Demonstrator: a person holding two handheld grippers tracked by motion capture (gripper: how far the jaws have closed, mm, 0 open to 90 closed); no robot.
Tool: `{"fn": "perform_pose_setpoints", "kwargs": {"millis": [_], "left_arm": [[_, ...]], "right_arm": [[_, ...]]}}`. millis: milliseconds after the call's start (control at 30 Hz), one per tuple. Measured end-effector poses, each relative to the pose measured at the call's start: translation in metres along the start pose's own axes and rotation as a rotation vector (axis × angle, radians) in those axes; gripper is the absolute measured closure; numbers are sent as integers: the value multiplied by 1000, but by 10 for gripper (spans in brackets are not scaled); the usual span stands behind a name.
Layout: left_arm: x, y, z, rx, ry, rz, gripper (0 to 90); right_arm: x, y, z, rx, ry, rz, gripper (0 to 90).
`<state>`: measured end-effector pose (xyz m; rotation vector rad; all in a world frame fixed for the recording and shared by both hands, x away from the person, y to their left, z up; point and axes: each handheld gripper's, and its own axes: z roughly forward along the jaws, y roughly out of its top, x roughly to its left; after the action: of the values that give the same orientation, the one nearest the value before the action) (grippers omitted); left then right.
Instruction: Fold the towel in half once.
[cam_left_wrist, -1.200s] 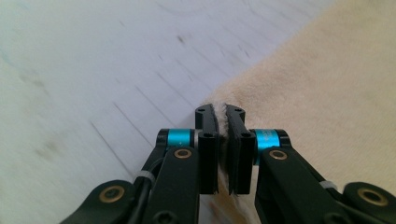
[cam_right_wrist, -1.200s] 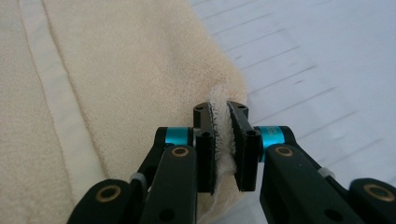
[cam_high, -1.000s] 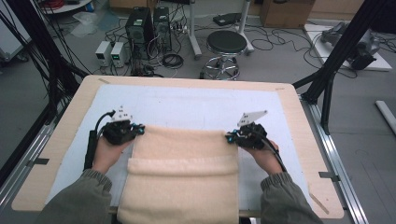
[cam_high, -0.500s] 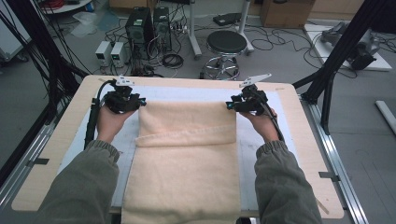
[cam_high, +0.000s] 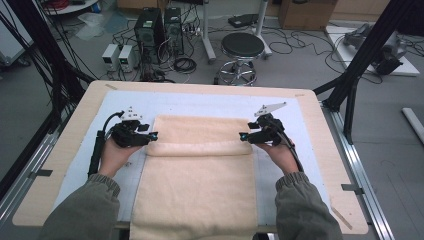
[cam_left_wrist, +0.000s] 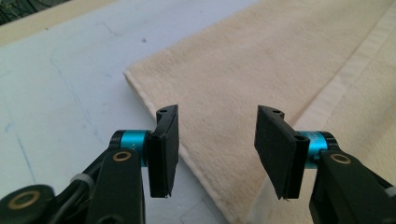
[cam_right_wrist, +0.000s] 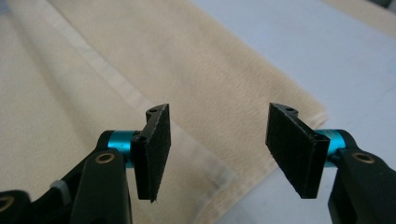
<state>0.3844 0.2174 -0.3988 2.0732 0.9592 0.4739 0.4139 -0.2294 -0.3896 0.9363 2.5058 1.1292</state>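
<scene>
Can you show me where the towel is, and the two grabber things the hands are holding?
towel (cam_high: 197, 195): high view, middle of the flat part.
left gripper (cam_high: 152, 135): high view, between its tips.
right gripper (cam_high: 243, 136): high view, between its tips.

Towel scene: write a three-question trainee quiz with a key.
1. True or false: the left gripper pinches the towel.
2. Which part of the towel is doubled over? A) far end B) near end C) left side
3. What colour is the mat under the towel?

Key:
1. False. Its jaws have just been opening and stand apart above the towel's edge, with nothing pinched; the right gripper is likewise open.
2. A. The far end lies folded back over the rest, and the fold runs between the two grippers.
3. White.
</scene>
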Motion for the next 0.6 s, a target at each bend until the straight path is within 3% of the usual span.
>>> {"fn": "perform_pose_setpoints", "kwargs": {"millis": [200, 367, 433, 600], "left_arm": [[-6, -16, 5, 28, -55, -10, 501], [-14, -17, 12, 89, -125, 20, 523], [-19, -18, 14, 110, -148, 45, 546], [-26, -19, 13, 121, -181, 80, 652]], "right_arm": [[6, -18, 9, 44, 0, -8, 440], [8, -27, 15, 118, 26, -12, 486], [9, -27, 15, 119, 37, -13, 524], [13, -28, 16, 153, 86, -14, 657]]}}
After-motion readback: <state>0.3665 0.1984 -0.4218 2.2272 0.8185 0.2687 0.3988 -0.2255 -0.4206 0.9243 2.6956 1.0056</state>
